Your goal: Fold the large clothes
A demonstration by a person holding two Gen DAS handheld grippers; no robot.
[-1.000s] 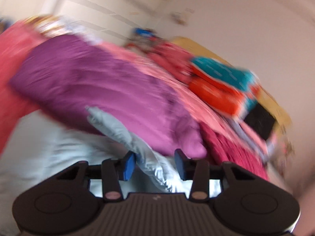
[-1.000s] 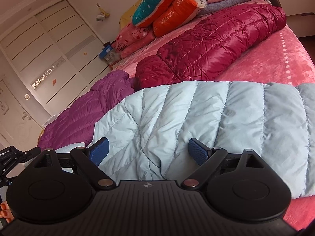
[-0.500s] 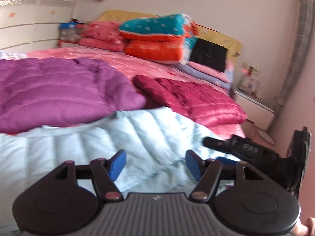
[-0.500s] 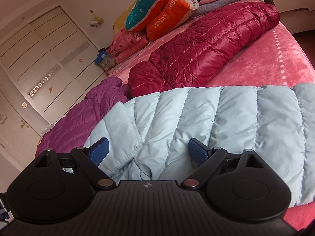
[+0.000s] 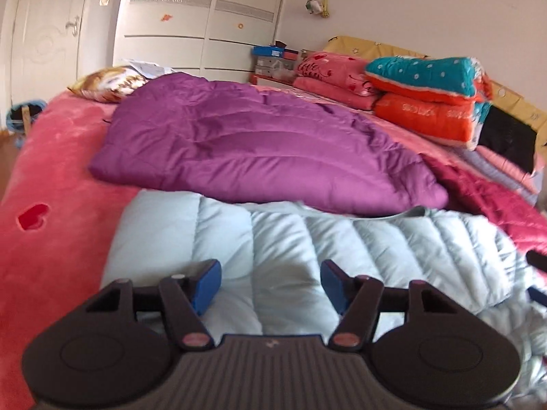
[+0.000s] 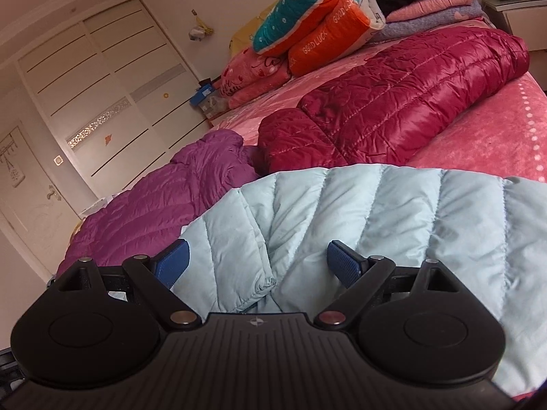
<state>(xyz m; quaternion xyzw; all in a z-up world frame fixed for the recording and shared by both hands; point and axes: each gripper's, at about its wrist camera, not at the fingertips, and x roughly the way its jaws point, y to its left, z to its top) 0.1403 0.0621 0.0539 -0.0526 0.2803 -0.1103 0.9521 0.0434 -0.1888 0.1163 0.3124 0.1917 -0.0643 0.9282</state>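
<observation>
- The pale blue down jacket (image 5: pixel 307 249) lies spread flat on the pink bedspread (image 5: pixel 51 184) at the near edge of the bed, presumably laid out so it can be folded.
- The left gripper (image 5: pixel 270 285) hangs above the jacket's quilted panels; its jaws, just widened then slightly narrowed, stand apart with nothing clamped.
- The right gripper (image 6: pixel 256 263) has its jaws spread wide above a sleeve cuff (image 6: pixel 263 285) folded across the jacket body, gripping nothing.
- A purple down jacket (image 5: pixel 259 147) and a crimson down jacket (image 6: pixel 393 102) lie farther back, the purple one overlapping the blue jacket's far edge.
- Judgement: both tools appear positioned to seek the next hold.
</observation>
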